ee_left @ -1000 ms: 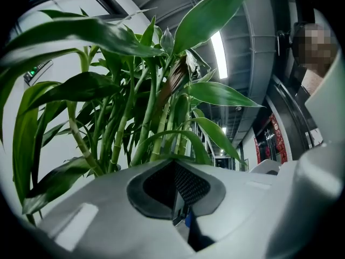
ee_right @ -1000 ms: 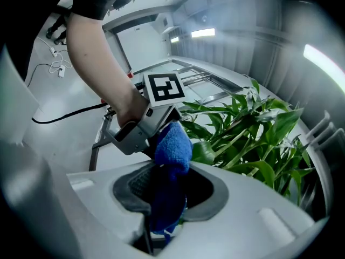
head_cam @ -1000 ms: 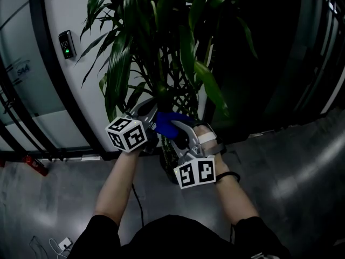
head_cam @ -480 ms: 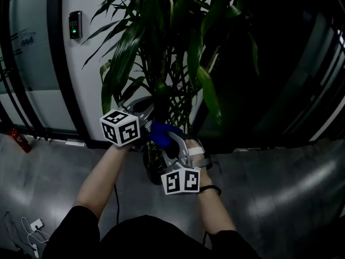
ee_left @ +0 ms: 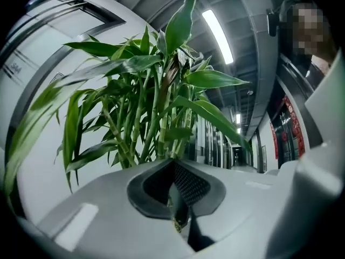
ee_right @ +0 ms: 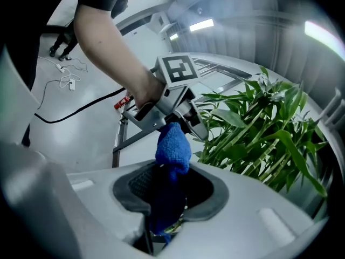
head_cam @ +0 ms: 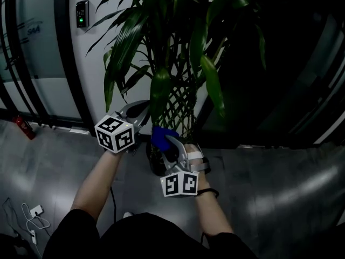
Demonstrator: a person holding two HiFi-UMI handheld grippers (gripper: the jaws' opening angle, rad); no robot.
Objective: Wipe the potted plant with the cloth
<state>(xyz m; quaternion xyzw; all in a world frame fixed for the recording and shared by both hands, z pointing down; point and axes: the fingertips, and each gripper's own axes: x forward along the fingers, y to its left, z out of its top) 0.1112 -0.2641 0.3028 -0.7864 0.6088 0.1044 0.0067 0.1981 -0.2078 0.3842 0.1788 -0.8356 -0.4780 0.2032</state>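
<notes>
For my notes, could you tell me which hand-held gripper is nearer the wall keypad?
Left. The left hand-held gripper sits below and right of the keypad; the right hand-held gripper is lower, farther right.

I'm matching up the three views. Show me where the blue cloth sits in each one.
Head view: cloth at centre, just under the plant, held in the right gripper.
Left gripper view: not in it; the left gripper pinches a leaf.
Right gripper view: lower centre, sticking up from the tongs.
Shared landmark: the plant, seen in all three.
</notes>
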